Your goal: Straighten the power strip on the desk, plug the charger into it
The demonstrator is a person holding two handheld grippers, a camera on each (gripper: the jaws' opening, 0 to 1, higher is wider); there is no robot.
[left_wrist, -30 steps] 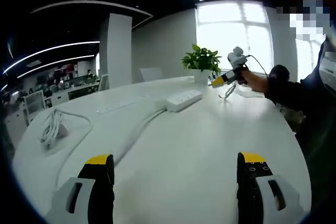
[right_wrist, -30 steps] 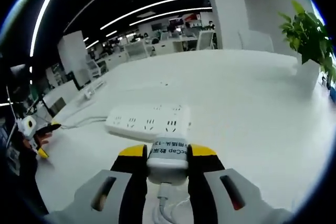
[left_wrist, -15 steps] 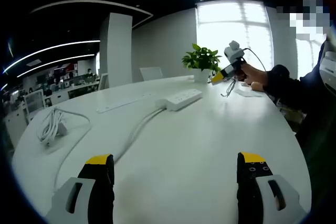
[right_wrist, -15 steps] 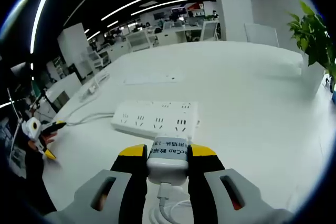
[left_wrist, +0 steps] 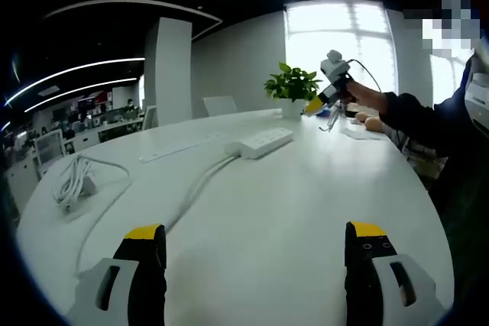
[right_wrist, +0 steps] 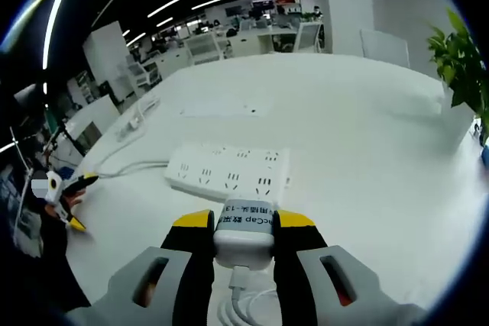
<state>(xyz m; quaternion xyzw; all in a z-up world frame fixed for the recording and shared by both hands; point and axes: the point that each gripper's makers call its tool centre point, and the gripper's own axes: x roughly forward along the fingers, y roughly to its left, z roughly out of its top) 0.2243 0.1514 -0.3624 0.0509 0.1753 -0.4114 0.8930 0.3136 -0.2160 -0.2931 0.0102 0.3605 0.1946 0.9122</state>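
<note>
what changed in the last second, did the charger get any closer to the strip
The right gripper, shut on the charger, rose and tipped down over the power strip; in the left gripper view it climbs beside the plant. The charger is not yet plugged in. The strip, its cord and the open left gripper stayed put.
</note>
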